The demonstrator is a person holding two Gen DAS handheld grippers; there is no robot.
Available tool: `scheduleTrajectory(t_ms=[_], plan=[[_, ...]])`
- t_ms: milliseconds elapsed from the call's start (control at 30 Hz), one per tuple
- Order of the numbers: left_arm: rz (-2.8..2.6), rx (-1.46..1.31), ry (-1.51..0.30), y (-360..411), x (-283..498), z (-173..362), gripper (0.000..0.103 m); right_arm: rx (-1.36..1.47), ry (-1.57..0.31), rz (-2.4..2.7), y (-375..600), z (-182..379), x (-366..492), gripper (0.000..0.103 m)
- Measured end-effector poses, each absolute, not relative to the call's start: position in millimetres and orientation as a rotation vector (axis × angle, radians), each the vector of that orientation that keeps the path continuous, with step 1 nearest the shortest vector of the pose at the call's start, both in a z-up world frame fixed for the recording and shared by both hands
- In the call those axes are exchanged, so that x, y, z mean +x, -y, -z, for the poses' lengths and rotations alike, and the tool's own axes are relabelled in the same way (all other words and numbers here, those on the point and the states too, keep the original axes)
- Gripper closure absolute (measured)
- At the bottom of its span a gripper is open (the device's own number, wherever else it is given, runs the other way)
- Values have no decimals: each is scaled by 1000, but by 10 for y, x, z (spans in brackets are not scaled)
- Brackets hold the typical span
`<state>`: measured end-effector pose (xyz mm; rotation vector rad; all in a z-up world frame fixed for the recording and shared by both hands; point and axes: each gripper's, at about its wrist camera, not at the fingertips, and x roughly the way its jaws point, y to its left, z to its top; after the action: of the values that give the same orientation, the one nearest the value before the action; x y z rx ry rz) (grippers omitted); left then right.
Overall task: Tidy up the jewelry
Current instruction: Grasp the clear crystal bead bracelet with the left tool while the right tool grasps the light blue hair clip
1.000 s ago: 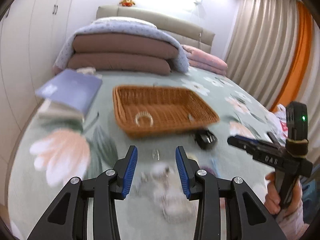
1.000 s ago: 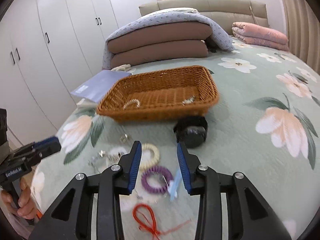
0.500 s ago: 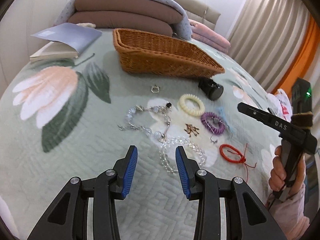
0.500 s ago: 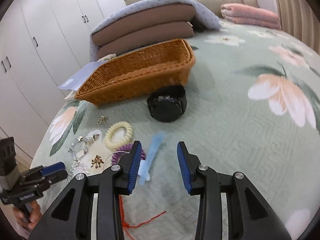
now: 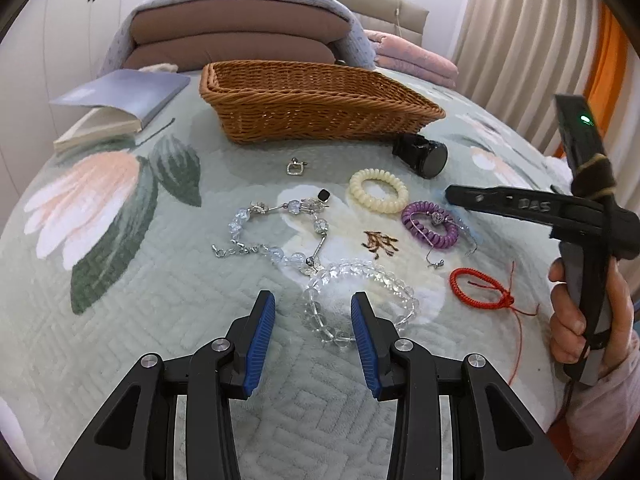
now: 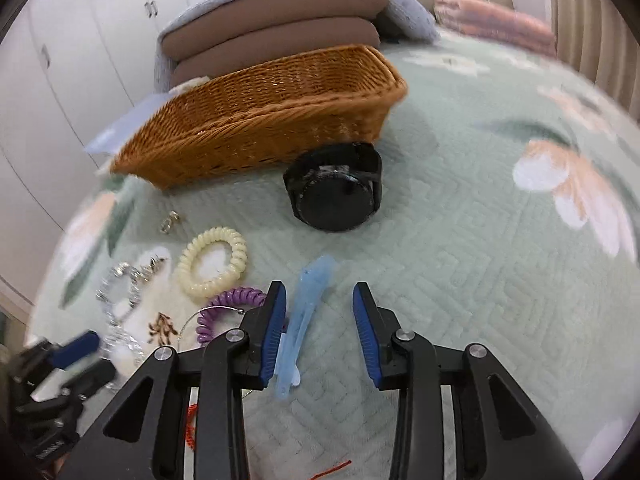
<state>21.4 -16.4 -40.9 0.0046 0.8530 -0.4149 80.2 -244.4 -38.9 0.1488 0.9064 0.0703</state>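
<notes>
A wicker basket [image 5: 304,108] [image 6: 260,120] stands on the bed. In front of it lie a black watch [image 5: 424,154] [image 6: 336,192], a cream coil tie [image 5: 378,190] [image 6: 212,262], a purple coil tie [image 5: 430,226] [image 6: 224,308], a crystal chain [image 5: 276,236], a clear bead bracelet [image 5: 360,300], a red cord bracelet [image 5: 480,288], a small ring [image 5: 296,167] and a blue hair clip [image 6: 304,320]. My left gripper [image 5: 314,320] is open, its jaws over the clear bead bracelet's left side. My right gripper [image 6: 320,312] is open around the blue clip.
A book [image 5: 120,100] lies left of the basket. Folded brown quilts under a blue blanket [image 5: 240,36] and pink bedding [image 5: 416,60] are behind it. Curtains [image 5: 520,40] hang at the right. The bed edge curves down on both sides.
Both grippers have dropped lower and moved in toward the jewelry. The left now sits at the clear bead bracelet, and the right has closed in on the blue clip.
</notes>
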Motion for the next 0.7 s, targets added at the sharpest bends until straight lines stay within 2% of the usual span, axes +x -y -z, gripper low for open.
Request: scheduleTrajectory(t_ms=[200,367,433,500,567,667,700], plan=[[405,25,-847,180,217,417,63,34,-908,-18,2354,414,750,81],[386,51,-841,214,207,423,66,-97,-895,52,2292,419,647,84],[383,54,-840,221,202,425,67,-113,-890,49,2280,426,619,90],[377,59,-839,224,200,429,72,-96,-889,38,2315,418,606,92],[380,66,-838,238,193,431,84,-56,-876,6,2373,397,581,91],[386,80,-833,264,173,428,95,-2,-852,-44,2449,347,550,91],[388,82,-829,268,166,426,96,15,-833,-61,2481,313,520,91]])
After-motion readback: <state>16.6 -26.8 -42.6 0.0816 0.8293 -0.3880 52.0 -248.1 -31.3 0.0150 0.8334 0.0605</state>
